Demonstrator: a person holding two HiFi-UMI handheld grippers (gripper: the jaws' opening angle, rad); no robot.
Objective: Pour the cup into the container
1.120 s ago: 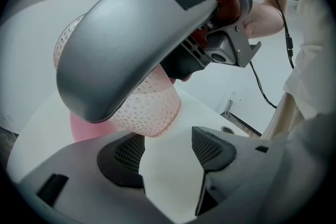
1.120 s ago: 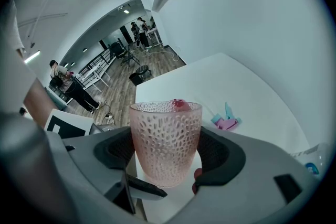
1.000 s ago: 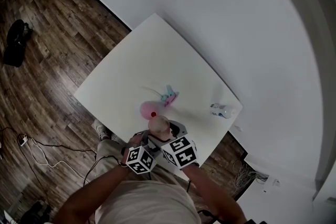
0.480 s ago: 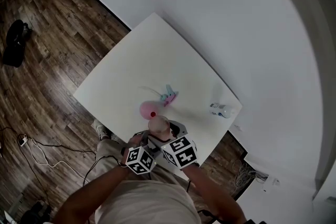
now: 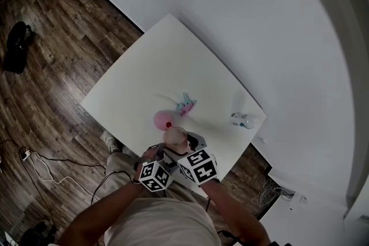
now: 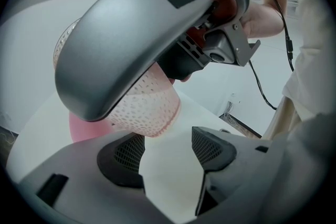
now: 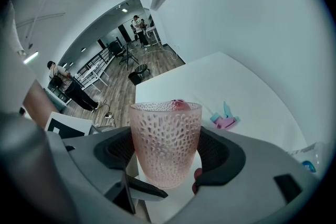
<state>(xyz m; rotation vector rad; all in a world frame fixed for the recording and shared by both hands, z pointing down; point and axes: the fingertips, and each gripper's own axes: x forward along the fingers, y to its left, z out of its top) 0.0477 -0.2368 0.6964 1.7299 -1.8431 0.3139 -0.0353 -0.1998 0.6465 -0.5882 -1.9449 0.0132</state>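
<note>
Right gripper (image 7: 167, 155): jaws clamped on both sides of the pink dimpled cup (image 7: 166, 134); the cup's base is cut off by the jaw body. Left gripper (image 6: 165, 150): jaws wide apart, only white table (image 6: 168, 186) between them. Pink container (image 5: 162, 120) sits on the table just beyond the cup, mostly hidden behind its rim in the right gripper view.

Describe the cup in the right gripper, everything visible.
The cup is a pale pink, translucent tumbler with a dimpled wall, a smooth rim and no handle. It stands upright between the jaws of the right gripper, whose dark pads press its two sides. It is over the near edge of the table, just short of the pink container. Whether it holds anything, or rests on the table, cannot be told.
</note>
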